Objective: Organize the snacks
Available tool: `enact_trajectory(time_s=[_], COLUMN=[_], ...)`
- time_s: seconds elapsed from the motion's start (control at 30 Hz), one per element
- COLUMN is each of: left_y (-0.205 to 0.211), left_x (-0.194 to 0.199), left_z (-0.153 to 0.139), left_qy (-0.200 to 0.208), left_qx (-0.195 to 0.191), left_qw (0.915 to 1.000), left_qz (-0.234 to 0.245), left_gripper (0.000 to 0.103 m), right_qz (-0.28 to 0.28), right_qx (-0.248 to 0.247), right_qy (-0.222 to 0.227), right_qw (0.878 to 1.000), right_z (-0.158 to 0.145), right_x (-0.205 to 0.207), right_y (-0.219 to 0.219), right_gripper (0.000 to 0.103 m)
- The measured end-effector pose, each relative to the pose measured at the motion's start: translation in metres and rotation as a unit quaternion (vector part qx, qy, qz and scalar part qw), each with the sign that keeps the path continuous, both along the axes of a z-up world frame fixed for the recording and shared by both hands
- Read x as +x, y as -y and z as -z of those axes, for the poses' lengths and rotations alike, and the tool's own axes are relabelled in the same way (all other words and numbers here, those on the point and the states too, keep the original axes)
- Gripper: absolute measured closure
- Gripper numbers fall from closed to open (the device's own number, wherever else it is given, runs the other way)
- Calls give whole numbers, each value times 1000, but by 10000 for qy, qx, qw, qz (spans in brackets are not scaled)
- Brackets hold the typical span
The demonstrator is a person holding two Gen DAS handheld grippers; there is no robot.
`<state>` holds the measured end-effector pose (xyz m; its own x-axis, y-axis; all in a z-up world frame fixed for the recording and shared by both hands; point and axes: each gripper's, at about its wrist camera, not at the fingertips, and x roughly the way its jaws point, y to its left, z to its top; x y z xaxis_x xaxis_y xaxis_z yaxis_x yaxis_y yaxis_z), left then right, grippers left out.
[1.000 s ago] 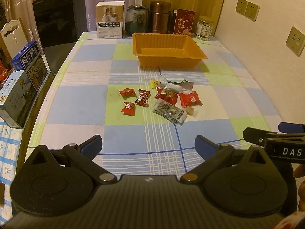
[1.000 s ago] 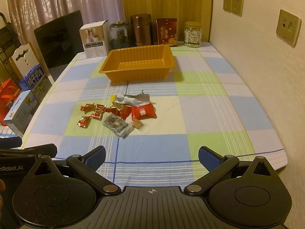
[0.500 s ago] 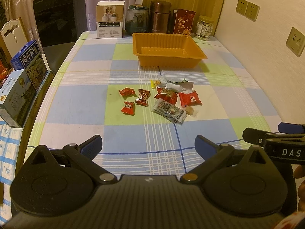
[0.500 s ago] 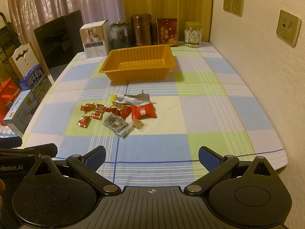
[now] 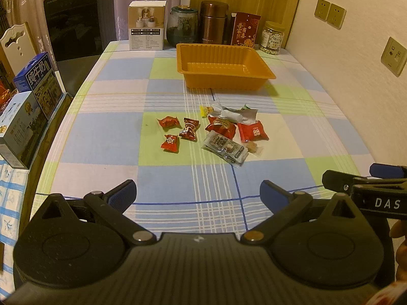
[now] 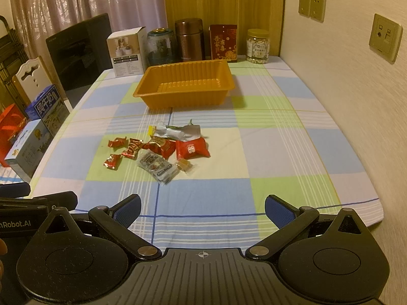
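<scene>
On the checked blue-and-green tablecloth [image 5: 106, 137], wrapped snacks [image 5: 216, 133] cluster mid-frame below the empty orange plastic tray [image 5: 223, 67]; my left gripper [image 5: 198, 192] and right gripper [image 6: 202, 209] gape empty; I fear slippery wrappers squirting loose, or neighbours dragged along.

Your left gripper [image 5: 198, 193] hangs low with its blue-padded fingers [image 5: 124, 192] spread wide, holding nothing. Your right gripper [image 6: 202, 209] sits just beside it, level, fingers likewise wide apart and bare.

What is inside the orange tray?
Nothing shows inside the orange tray: its ribbed floor looks bare in both views. The near wall hides a thin strip of floor. The snacks lie on the tablecloth in front.
</scene>
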<state>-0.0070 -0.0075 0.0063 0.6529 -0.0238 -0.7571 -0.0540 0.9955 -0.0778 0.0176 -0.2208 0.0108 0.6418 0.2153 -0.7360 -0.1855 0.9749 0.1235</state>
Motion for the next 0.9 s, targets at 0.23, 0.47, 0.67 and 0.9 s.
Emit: enact_trajectory(time_s=[0.23,0.47,0.67,0.9], left_y=[1,1,1,2], left_x=[0,0,0,-1], left_z=[0,0,0,0], left_qy=[-3,-6,-6,-11], left_qx=[-4,-18,-20,-29], left_qw=[10000,10000,10000,10000], left_qz=[-1,-5,-5,4], left_gripper=[1,1,1,1], right_qz=[-3,8,7,7], right_qx=[2,13,16,14], right_qy=[6,-2,-3,3], right_qw=[10000,10000,10000,10000], right_z=[0,0,1,1], right_x=[0,0,-1,-1], right_y=[0,-1,-1,0], right_gripper=[0,0,0,0])
